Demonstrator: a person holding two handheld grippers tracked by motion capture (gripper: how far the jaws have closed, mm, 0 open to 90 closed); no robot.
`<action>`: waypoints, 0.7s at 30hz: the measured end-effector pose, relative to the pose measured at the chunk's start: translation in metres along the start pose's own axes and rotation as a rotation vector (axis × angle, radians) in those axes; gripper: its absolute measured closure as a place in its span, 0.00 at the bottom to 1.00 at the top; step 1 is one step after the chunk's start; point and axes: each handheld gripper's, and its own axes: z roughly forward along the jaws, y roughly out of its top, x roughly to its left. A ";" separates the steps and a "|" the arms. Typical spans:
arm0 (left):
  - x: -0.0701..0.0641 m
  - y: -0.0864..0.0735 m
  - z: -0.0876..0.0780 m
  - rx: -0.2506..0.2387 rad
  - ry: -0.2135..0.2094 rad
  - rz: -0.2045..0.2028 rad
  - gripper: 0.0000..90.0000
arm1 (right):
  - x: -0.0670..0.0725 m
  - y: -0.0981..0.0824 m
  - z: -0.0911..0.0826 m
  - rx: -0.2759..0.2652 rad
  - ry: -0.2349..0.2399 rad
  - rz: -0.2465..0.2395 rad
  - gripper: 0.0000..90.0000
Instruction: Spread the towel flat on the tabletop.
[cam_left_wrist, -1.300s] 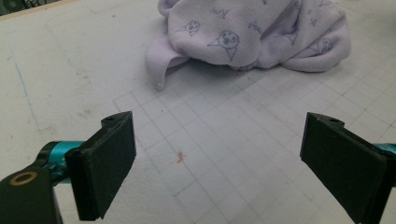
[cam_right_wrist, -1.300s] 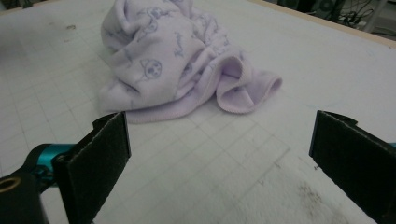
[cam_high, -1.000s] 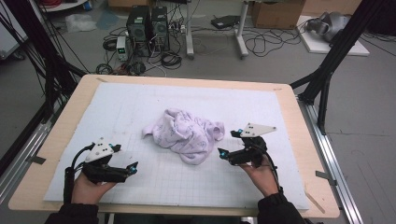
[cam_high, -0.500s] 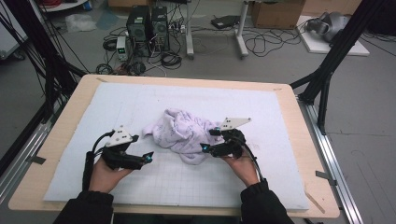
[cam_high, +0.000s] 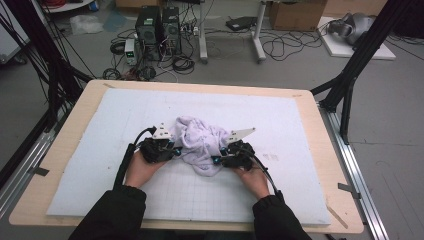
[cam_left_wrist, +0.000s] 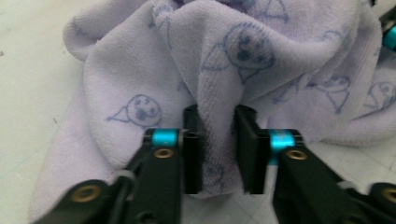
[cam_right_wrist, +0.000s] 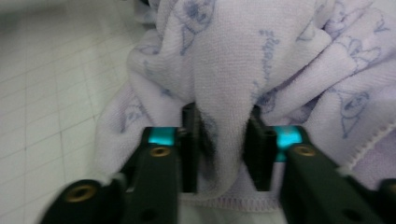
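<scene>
Towel (cam_high: 200, 142) folds between both grippers' jaws

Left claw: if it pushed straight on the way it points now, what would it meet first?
The towel. The left claw has just been closing and already pinches a fold of it, so going on would drive it deeper into the bunched cloth. The right claw probably lies beyond; depth is unclear.
</scene>
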 end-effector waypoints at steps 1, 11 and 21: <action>0.000 0.000 0.000 0.000 0.000 0.000 0.87 | 0.000 0.000 0.000 0.000 0.000 0.000 0.81; -0.025 -0.010 -0.059 -0.039 -0.084 0.007 0.88 | 0.025 0.009 -0.041 -0.013 0.056 -0.094 0.88; -0.092 -0.057 -0.105 -0.038 -0.216 0.042 0.88 | 0.079 -0.020 -0.072 0.023 0.179 -0.152 0.88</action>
